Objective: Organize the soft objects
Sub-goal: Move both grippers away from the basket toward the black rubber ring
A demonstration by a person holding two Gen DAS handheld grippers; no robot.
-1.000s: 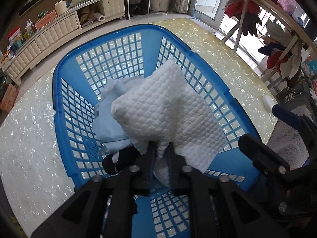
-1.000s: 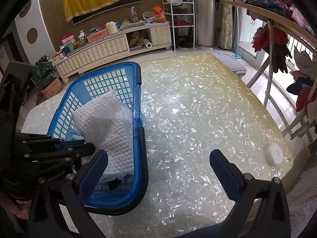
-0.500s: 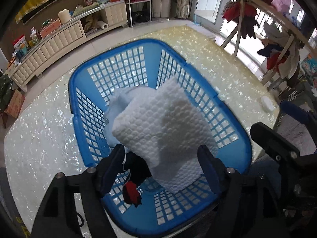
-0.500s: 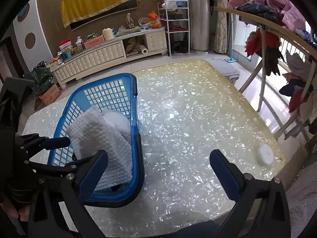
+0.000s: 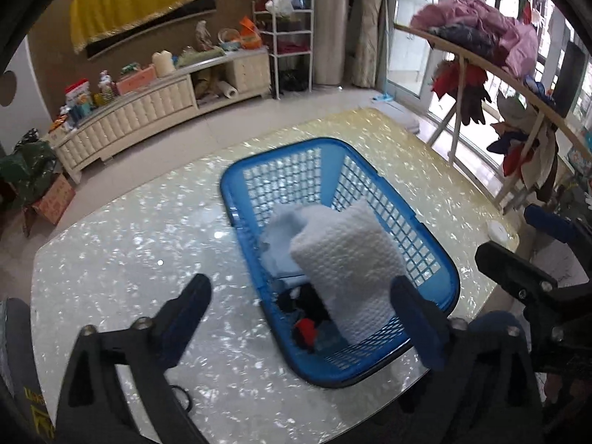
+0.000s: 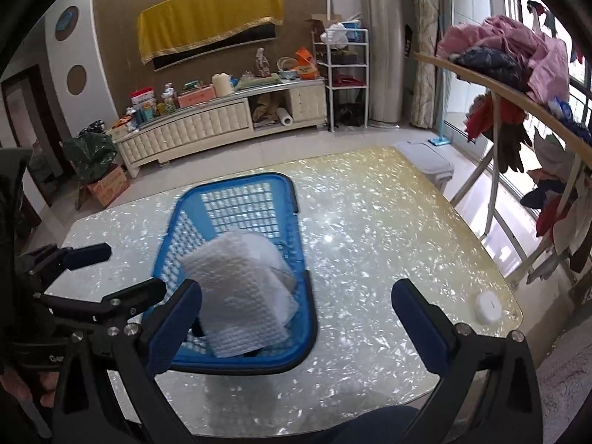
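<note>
Basket [image 6: 236, 266] sits at table [image 6: 370, 229] left-centre; white cloth [image 6: 240, 307] heaped above rim at its 6 o'clock end, blocking entry there. Basket's 12 o'clock half open, mesh floor visible, room to reach in from above. Blue cloth [image 5: 283, 236] and dark items [image 5: 303, 307] fill bottom under white cloth. Tabletop at basket's 3 o'clock bare up to white puck [image 6: 488, 305] near edge. Strip at 9 o'clock bare. Clothes rack [image 6: 518, 118] overhangs past table's 3 o'clock edge. Both grippers spread wide, nothing between fingers.
</note>
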